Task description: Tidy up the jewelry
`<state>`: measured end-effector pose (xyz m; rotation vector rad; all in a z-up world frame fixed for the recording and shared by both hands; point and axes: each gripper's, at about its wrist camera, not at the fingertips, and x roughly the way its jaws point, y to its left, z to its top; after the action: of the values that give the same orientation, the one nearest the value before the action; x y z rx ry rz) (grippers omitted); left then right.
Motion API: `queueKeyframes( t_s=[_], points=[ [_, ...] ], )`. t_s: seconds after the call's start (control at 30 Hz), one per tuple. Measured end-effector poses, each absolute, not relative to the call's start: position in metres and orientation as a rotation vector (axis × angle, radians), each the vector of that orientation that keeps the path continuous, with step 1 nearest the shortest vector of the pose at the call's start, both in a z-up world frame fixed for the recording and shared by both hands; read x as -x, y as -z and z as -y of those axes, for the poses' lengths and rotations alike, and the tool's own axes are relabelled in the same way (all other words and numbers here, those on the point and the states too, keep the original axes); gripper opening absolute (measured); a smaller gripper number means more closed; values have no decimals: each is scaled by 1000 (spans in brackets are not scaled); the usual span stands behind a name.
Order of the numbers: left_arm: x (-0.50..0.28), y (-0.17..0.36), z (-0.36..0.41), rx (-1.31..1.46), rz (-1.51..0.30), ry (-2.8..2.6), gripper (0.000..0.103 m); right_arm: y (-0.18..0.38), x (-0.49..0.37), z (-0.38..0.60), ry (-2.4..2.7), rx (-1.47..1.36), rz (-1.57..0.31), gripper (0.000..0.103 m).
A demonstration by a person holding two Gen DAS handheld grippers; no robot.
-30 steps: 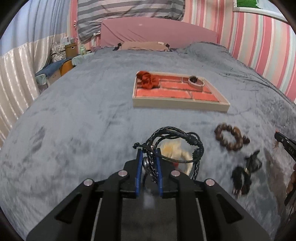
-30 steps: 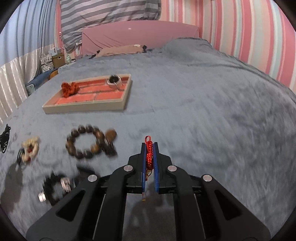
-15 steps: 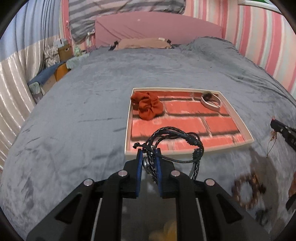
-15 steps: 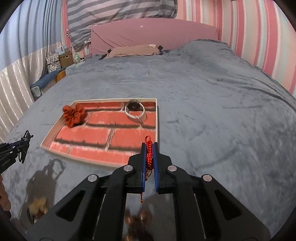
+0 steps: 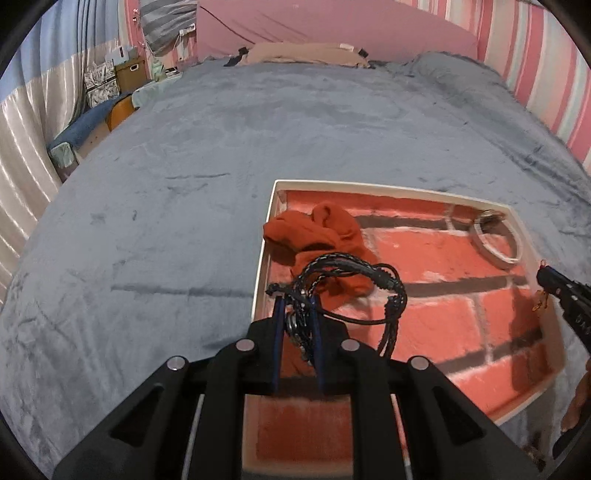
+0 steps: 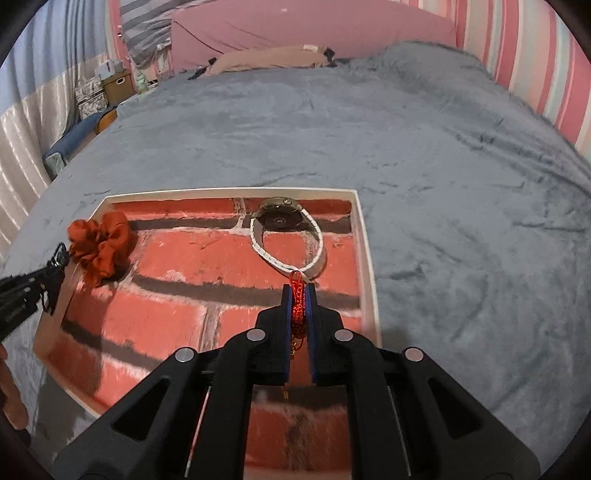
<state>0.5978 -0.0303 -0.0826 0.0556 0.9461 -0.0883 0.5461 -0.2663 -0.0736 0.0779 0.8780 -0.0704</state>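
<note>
My left gripper [image 5: 298,301] is shut on a black braided cord bracelet [image 5: 347,280] and holds it above the near left part of the brick-patterned tray [image 5: 436,254]. My right gripper [image 6: 298,291] is shut on a red beaded bracelet [image 6: 297,302], above the tray's [image 6: 166,306] right side. In the tray lie a red scrunchie [image 5: 317,232], also in the right wrist view [image 6: 101,247], and a white-strapped watch [image 6: 286,236], also in the left wrist view [image 5: 496,240]. Each gripper shows at the edge of the other view, the right one [image 5: 550,278] and the left one [image 6: 55,258].
The tray rests on a grey plush bedspread [image 5: 177,206]. A pink headboard [image 6: 314,33] and a tan pillow [image 6: 273,57] lie at the far end. Boxes and a curtain [image 5: 26,147] stand left of the bed. A striped wall [image 6: 535,48] is on the right.
Both grippers have moved forward from the bedspread to over the tray, each carrying its bracelet. The loose bead bracelets on the bed have dropped out of view.
</note>
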Motion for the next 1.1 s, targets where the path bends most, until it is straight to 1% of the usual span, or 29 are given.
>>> queueKeyframes(
  t_s=[0.13,0.27,0.4,0.5,0.57,0.6,0.63,0.67,0.7,0.73,0.77,0.8,0.87,0.93,1.03,1.1],
  points=[
    [-606,99,36,-103,-952,89,14,92,-562,260,85,-30,-909,8],
    [-617,113,37,-93,-965,82,14,107,-572,258,92,-20,-944,8],
    [-618,117,39,-114,-946,78,15,112,-577,258,86,-1,-952,8],
    [-617,116,39,-112,-950,76,15,112,-579,261,89,-13,-970,12],
    [-614,113,38,-96,-951,93,16,110,-577,261,87,-10,-971,31],
    [-611,109,37,-84,-947,104,17,108,-575,259,77,-12,-963,33],
    [-608,106,37,-81,-945,112,21,104,-571,259,72,-12,-948,38],
    [-604,102,38,-83,-939,120,30,101,-567,259,73,-13,-938,45],
    [-601,98,39,-87,-930,124,37,97,-563,259,74,-15,-929,48],
    [-595,91,40,-95,-908,126,47,90,-558,259,71,-15,-916,52],
    [-591,86,41,-102,-893,127,54,85,-554,259,67,-11,-907,55],
    [-583,77,42,-110,-877,130,56,79,-549,259,68,-2,-899,57],
    [-575,67,42,-113,-872,126,56,66,-539,259,80,9,-884,65],
    [-565,52,39,-102,-862,125,56,51,-527,261,86,-5,-866,68],
    [-543,30,32,-94,-843,118,57,29,-505,262,89,-10,-832,77],
    [-528,18,25,-89,-834,105,57,17,-489,261,92,1,-813,78]
  ],
)
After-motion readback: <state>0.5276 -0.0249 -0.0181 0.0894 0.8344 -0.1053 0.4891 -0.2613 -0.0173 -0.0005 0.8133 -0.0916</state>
